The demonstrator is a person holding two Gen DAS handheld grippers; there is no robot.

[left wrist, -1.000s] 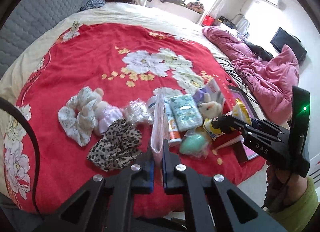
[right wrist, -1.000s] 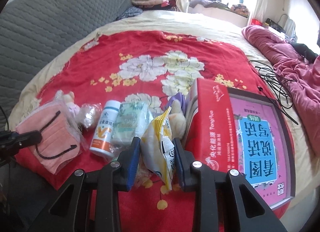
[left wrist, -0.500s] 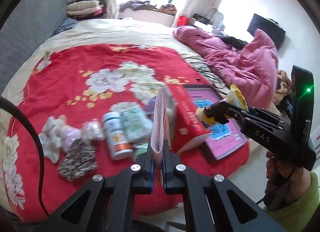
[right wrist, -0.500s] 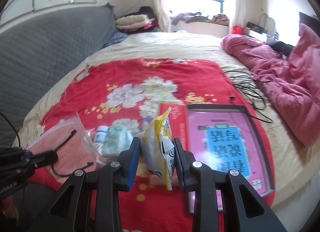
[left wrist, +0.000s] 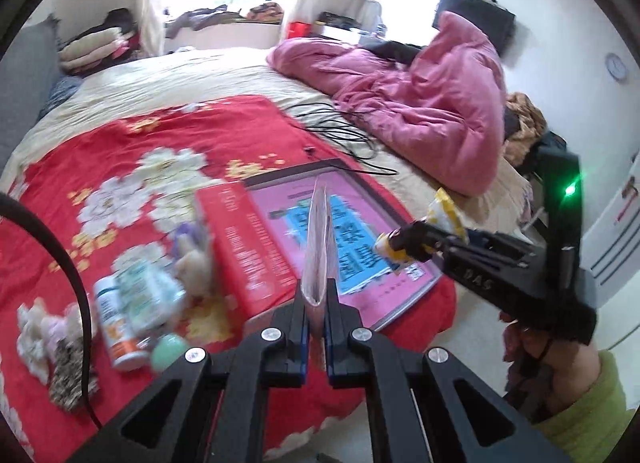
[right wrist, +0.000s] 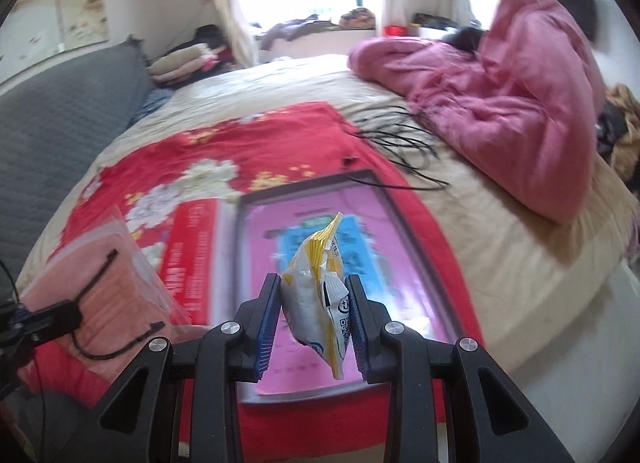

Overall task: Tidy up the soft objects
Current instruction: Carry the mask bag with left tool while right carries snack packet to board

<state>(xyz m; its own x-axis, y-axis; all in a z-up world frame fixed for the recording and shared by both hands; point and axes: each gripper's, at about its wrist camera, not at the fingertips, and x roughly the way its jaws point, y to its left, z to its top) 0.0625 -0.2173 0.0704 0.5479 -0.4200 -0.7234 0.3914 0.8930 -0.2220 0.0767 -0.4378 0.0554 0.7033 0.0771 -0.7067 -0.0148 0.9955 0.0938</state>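
Soft objects: most remain unsorted on the red blanket [left wrist: 132, 151], including plush toy [left wrist: 192, 259] and leopard cloth [left wrist: 68, 375]. Left gripper [left wrist: 316, 303] clamps the mask bag [right wrist: 100, 283] upright above the bed. Right gripper [right wrist: 314, 313] pinches the snack packet [right wrist: 320, 303] over the pink board [right wrist: 400, 263].

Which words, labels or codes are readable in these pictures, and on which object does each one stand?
"DAS": right gripper, on its body.
QR code, not decodable: yellow snack packet.
Chinese characters, blurred: pink book.
White print, blurred: red box.
Label, blurred: white bottle.
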